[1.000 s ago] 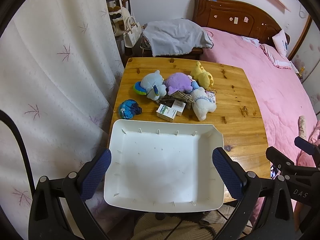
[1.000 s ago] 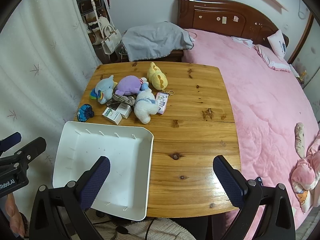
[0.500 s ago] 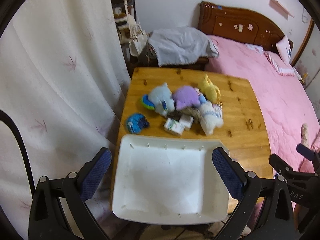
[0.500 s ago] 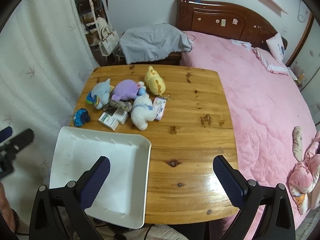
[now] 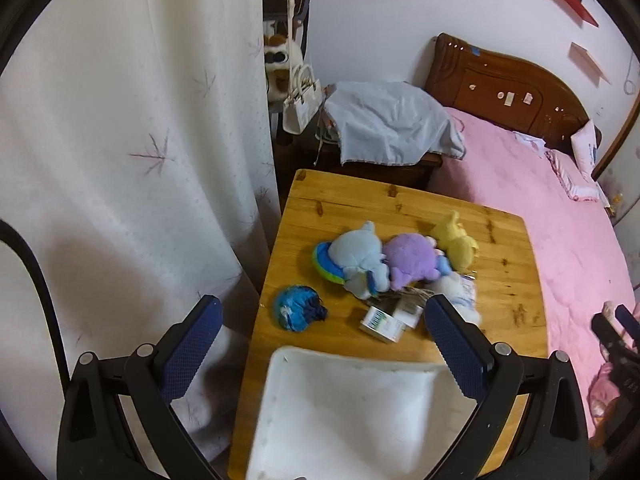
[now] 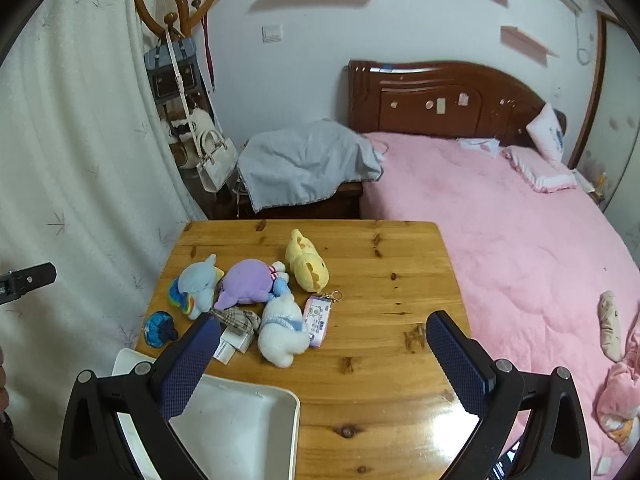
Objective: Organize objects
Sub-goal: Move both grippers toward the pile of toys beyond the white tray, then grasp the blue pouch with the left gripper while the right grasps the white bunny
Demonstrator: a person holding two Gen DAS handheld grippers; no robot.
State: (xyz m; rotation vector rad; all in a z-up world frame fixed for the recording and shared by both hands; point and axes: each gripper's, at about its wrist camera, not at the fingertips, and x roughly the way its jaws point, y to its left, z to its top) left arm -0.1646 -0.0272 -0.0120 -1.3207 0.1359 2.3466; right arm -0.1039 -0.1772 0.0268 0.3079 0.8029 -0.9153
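A wooden table (image 6: pixel 384 280) holds a cluster of plush toys: a light-blue one (image 6: pixel 198 284), a purple one (image 6: pixel 248 282), a yellow one (image 6: pixel 306 266) and a white one (image 6: pixel 282 330). Beside them lie a pink keychain card (image 6: pixel 318 320), a plaid cloth (image 6: pixel 238 318), small boxes (image 5: pixel 382 324) and a blue crumpled ball (image 5: pixel 298 308). An empty white tray (image 5: pixel 352 412) sits at the table's near left corner. My left gripper (image 5: pixel 320 344) is open above the tray's far edge. My right gripper (image 6: pixel 320 360) is open above the table, near the white plush.
A white curtain (image 5: pixel 120 160) hangs close along the table's left edge. A pink bed (image 6: pixel 500 240) runs along the right side. A nightstand under a grey cloth (image 6: pixel 304 164) stands behind the table. Bags hang on a coat rack (image 6: pixel 180 40).
Both grippers have tilted upward and pulled back, so more of the room and wall shows. The tray now sits lower in both views. Objects on the table have not moved.
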